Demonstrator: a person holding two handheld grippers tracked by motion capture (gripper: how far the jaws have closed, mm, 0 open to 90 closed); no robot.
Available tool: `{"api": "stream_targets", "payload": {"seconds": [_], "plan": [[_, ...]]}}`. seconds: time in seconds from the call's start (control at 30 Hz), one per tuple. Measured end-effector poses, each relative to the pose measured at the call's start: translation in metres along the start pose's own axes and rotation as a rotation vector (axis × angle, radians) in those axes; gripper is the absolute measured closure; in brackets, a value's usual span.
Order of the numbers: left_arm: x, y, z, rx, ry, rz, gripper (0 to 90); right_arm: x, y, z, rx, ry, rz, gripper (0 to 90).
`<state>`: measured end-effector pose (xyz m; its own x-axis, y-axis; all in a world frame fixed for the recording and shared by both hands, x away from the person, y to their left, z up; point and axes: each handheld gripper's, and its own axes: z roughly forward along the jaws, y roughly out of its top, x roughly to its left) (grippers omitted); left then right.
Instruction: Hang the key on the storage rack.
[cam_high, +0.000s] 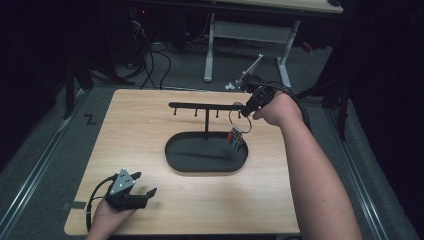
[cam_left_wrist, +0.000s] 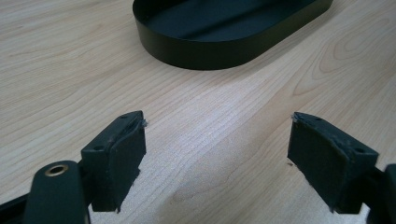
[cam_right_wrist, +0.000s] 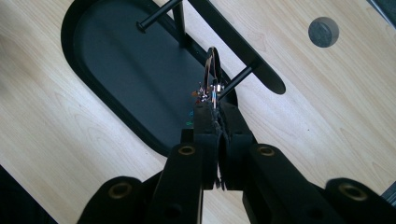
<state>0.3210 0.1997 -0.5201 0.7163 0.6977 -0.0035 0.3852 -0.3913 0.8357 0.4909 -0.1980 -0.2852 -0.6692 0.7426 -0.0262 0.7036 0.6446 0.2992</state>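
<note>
Right gripper (cam_right_wrist: 217, 114): fingers fully closed on a thin wire ring (cam_right_wrist: 212, 63) that carries a cluster of small coloured charms (cam_high: 236, 137). In the high view the ring hangs at the right end of the rack's crossbar (cam_high: 205, 105), beside the rightmost peg, with the charms dangling just above the right part of the black oval tray (cam_high: 172, 150). Whether the ring is already over a peg cannot be determined.

Left gripper (cam_high: 142, 192): fingers wide apart, holding nothing, resting low over the near left part of the surface (cam_high: 125, 125), well apart from the tray.

Handling judgement: the ring looks very light, thin and springy; the charms hang loose and will likely swing with any quick motion. The wire is smooth metal and may slip or twist in the fingers. The present pinch low on the loop leaves the top arc free to pass over a peg, which seems the sensible hold.

Clearances: the pegs are short and closely spaced under the bar; the bar's end and the upright post (cam_high: 206, 125) are the nearby obstructions. Open room lies to the right and far side of the rack, with bare surface all round the tray. The far right edge of the surface is near the right hand (cam_high: 277, 110).
</note>
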Motion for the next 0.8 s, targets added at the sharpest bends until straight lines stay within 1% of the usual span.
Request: {"api": "stream_targets", "payload": {"seconds": [0.03, 0.1, 0.17, 0.27, 0.3, 0.37, 0.43, 0.47, 0.53, 0.57, 0.63, 0.67, 0.73, 0.77, 0.8], "plan": [[0.0, 0.0, 0.0, 0.0, 0.0, 0.0, 19.8, 0.001, 0.0, 0.001, 0.008, 0.0, 0.015, 87.7], [0.0, 0.0, 0.0, 0.003, -0.003, -0.002, 19.8, -0.002, 0.001, 0.004, 0.011, 0.001, -0.003, 87.7], [0.001, 0.0, 0.0, 0.002, -0.003, -0.003, 19.8, -0.002, 0.002, 0.007, 0.021, 0.004, 0.023, 87.6], [0.001, 0.0, 0.0, 0.001, -0.004, -0.003, 19.8, -0.006, 0.002, 0.009, 0.028, 0.005, 0.028, 87.7], [0.001, 0.0, 0.0, 0.001, -0.004, -0.002, 19.8, -0.006, 0.002, 0.01, 0.025, 0.003, 0.035, 87.6], [0.0, 0.0, 0.001, -0.003, -0.002, 0.001, 19.8, -0.009, 0.002, 0.011, 0.019, 0.004, 0.031, 87.6], [0.0, 0.0, 0.001, -0.002, -0.003, 0.001, 19.8, -0.009, 0.002, 0.011, 0.024, 0.004, 0.054, 87.6], [0.0, 0.0, 0.001, -0.001, -0.004, 0.001, 19.8, -0.011, 0.002, 0.012, 0.017, 0.007, 0.042, 87.6], [0.0, 0.0, 0.001, -0.001, -0.005, 0.0, 19.8, -0.013, 0.002, 0.012, 0.013, 0.019, 0.048, 87.6], [0.0, 0.0, 0.001, -0.002, -0.004, 0.0, 19.8, -0.013, 0.002, 0.013, 0.014, 0.018, 0.047, 87.6], [0.0, 0.0, 0.001, 0.0, -0.005, 0.0, 19.8, -0.014, 0.002, 0.014, 0.015, 0.021, 0.052, 87.6], [0.0, 0.0, 0.001, 0.0, -0.005, 0.0, 19.8, -0.014, 0.002, 0.015, 0.017, 0.022, 0.063, 87.5], [0.0, 0.0, 0.001, 0.0, -0.005, 0.001, 19.8, -0.016, 0.002, 0.016, 0.013, 0.025, 0.061, 87.5], [0.0, 0.0, 0.001, 0.0, -0.004, 0.002, 19.8, -0.016, 0.002, 0.016, 0.016, 0.026, 0.072, 87.5], [0.0, 0.0, 0.001, 0.0, -0.004, 0.001, 19.8, -0.018, 0.002, 0.016, 0.01, 0.027, 0.058, 87.5]]}}
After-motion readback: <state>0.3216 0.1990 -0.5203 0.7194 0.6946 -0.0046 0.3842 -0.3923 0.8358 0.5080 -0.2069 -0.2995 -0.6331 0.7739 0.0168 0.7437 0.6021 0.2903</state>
